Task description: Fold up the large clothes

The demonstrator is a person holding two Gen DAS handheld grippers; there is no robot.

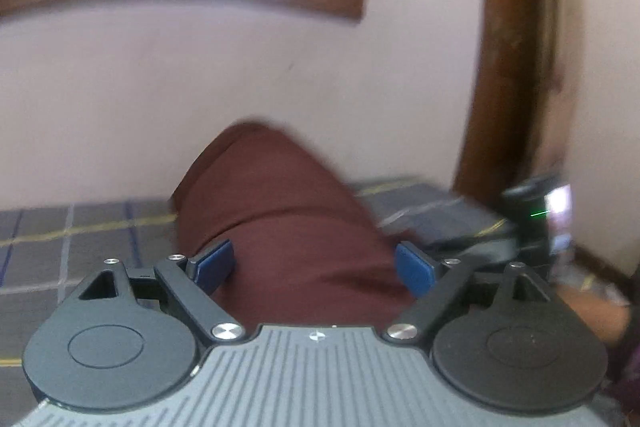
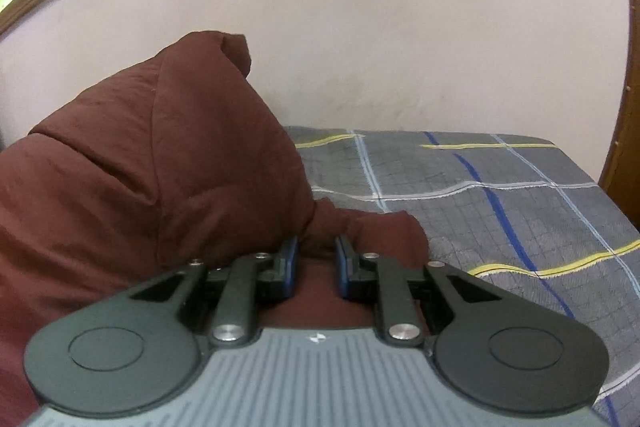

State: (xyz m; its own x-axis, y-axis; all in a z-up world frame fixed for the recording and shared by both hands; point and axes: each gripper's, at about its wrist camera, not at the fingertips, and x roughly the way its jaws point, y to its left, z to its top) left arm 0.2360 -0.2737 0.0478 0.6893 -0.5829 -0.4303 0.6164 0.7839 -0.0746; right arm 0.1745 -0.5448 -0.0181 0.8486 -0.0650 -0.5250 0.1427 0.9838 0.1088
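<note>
A maroon garment (image 2: 152,163) lies heaped on a grey plaid bedsheet (image 2: 500,195) against a pale pink wall (image 2: 400,27). The left gripper (image 1: 314,263) gapes wide around it; the right gripper (image 2: 316,259) pinches a fold.

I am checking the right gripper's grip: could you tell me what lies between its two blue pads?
In the right wrist view, a fold of the maroon garment sits between the right gripper pads.
</note>
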